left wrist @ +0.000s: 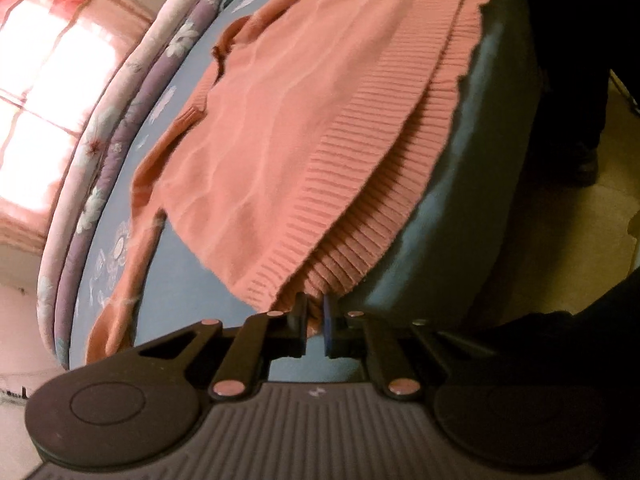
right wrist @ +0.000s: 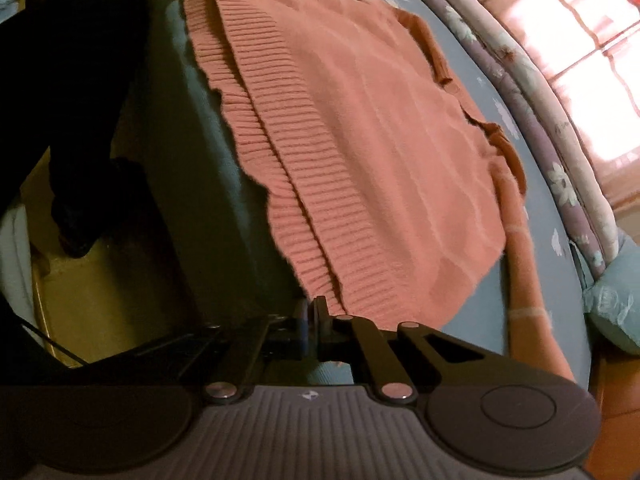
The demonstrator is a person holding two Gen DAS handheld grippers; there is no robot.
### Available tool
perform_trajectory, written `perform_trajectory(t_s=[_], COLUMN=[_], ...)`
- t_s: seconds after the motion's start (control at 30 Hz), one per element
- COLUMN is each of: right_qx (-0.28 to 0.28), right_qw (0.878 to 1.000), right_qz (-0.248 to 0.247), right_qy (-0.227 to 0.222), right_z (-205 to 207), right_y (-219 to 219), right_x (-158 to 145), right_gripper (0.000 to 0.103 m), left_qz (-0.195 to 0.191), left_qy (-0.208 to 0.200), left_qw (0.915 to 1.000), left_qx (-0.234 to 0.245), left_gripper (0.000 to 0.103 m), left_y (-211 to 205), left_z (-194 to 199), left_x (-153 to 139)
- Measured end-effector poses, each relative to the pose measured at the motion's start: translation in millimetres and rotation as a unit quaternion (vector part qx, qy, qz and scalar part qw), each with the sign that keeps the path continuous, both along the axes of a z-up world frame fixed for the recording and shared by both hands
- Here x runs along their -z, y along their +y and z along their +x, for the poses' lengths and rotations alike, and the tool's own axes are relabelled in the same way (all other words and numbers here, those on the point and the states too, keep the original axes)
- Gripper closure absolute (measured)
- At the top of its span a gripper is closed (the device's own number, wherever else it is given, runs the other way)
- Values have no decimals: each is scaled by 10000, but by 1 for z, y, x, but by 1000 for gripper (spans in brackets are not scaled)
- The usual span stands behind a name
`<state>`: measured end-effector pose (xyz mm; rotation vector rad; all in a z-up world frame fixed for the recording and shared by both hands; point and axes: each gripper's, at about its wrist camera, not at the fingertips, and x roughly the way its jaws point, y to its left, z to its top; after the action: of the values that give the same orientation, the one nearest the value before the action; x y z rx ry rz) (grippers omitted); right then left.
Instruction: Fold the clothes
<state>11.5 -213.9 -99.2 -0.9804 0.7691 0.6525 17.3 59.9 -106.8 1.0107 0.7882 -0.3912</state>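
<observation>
Left wrist view: a salmon-pink knit sweater (left wrist: 304,132) lies spread on a blue bedsheet (left wrist: 192,280), its ribbed hem (left wrist: 360,184) hanging at the near edge of the bed. Left gripper (left wrist: 315,320) pinches one corner of that hem; the jaws stand nearly together with pink knit bunched between them. One sleeve (left wrist: 124,280) trails off to the left along the sheet. Hem shows two layers, front and back, slightly parted.

Far side of the bed: a rolled floral quilt (left wrist: 100,132) in lilac and cream, running along the sheet's far edge. Beyond it, a bright window with reddish curtains (left wrist: 48,80) (glare washes out any detail).

Right wrist view: the same sweater (right wrist: 372,152) seen from the other hem corner. Right gripper (right wrist: 311,320) is clamped at that corner, jaws drawn close, ribbed knit reaching right down to the tips. Other sleeve (right wrist: 528,264) runs along the right side toward the near edge of the bed. Collar end (right wrist: 500,136) lies far, toward the quilt (right wrist: 532,92). A pale teal pillow (right wrist: 616,312) sits at right.

A person's dark trouser leg and shoe (right wrist: 80,112) stand on the yellowish floor (right wrist: 104,304) beside the bed, between the two grippers' positions.
</observation>
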Motion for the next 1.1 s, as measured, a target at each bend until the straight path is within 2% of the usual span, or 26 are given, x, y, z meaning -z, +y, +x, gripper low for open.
perform_trajectory(t_s=[0.13, 0.17, 0.27, 0.33, 0.37, 0.47, 0.8, 0.83, 0.9, 0.93, 0.97, 1.07, 1.1], right_qx=[140, 139, 49, -12, -42, -133, 220, 267, 362, 410, 457, 599, 706], right_qw=[9993, 9992, 9994, 9993, 9992, 9985, 9892, 9877, 9841, 9822, 9801, 9733, 9698], right_qz=[27, 41, 206, 315, 370, 535, 1446, 1543, 1737, 1833, 1930, 2218, 2333], right_qy=[343, 385, 266, 187, 147, 28, -29, -29, -27, -26, -26, -24, -7], right_z=[1, 0, -4, -7, -9, -13, -5, -4, -1, 0, 1, 5, 6], right_y=[-10, -10, -4, 0, 3, 9, 42, 46, 53, 57, 60, 71, 71], right_x=[2, 2, -4, -8, -10, -15, -22, -22, -23, -23, -23, -25, -25], right_gripper=[102, 102, 102, 102, 98, 86, 64, 63, 56, 52, 49, 42, 39], left_qz=[-67, -46, -264, -435, -505, -714, -1407, -1505, -1851, -2002, -2153, -2562, -2695], left_qy=[372, 474, 703, 700, 659, 533, 113, 85, 142, 145, 128, 82, 55], left_qw=[9993, 9989, 9971, 9966, 9965, 9958, 9884, 9865, 9763, 9704, 9637, 9439, 9371], left_qx=[3, 2, -77, -81, -115, -218, -557, -646, -1114, -1342, -1572, -2084, -2219], left_gripper=[98, 103, 103, 98, 93, 93, 90, 89, 69, 64, 60, 58, 52], left_y=[1, 1, 6, 8, 7, 3, -9, -9, 2, 7, 11, 19, 20], left_z=[-4, -4, -6, -7, -6, -4, 6, 7, 13, 16, 18, 25, 27], left_x=[4, 7, 6, -1, -3, -7, -21, -23, -24, -24, -25, -28, -29])
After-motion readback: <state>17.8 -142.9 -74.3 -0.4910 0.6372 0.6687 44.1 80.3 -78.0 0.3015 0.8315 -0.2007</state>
